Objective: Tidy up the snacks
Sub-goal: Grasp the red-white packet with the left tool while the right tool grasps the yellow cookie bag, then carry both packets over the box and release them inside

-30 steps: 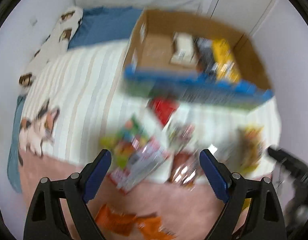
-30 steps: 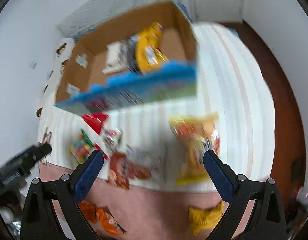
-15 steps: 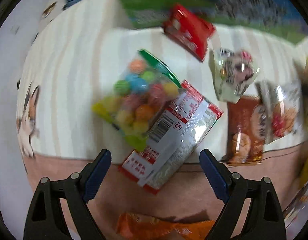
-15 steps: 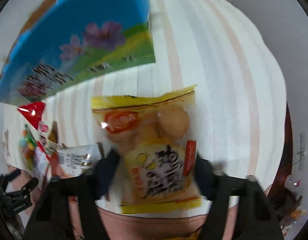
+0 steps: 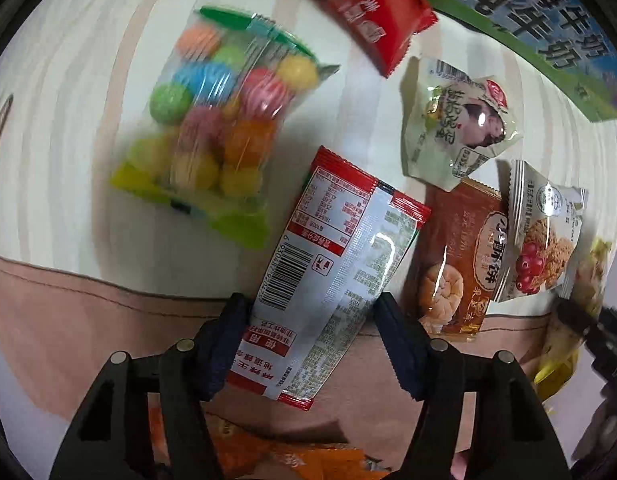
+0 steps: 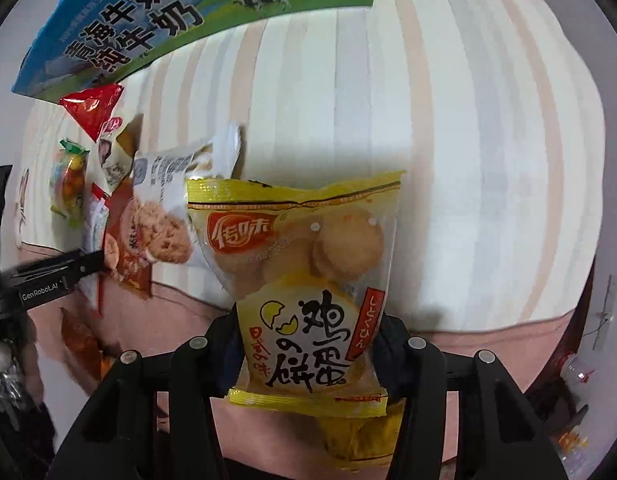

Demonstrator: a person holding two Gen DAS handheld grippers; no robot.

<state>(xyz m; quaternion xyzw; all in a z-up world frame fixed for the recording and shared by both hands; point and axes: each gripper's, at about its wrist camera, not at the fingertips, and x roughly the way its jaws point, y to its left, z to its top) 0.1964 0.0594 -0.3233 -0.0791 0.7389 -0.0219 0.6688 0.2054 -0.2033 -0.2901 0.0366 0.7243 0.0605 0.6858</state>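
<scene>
A silver-and-red snack packet lies back side up on the striped bedspread. My left gripper points down over its lower half, jaws closing, both pads against its edges. A yellow bag of egg biscuits sits between the pads of my right gripper, whose jaws are also closing; the bag is pinched narrow where the pads press. The blue-and-green milk carton box stands at the top left of the right wrist view.
Around the packet lie a bag of coloured balls, a red packet, a pale green packet, a brown biscuit packet and a white cookie packet. Orange packets lie below. The bedspread's right side is bare.
Both grippers have come down from above the bed to the snacks. The left jaws closed in onto the silver-and-red packet, the right jaws onto the yellow biscuit bag.
</scene>
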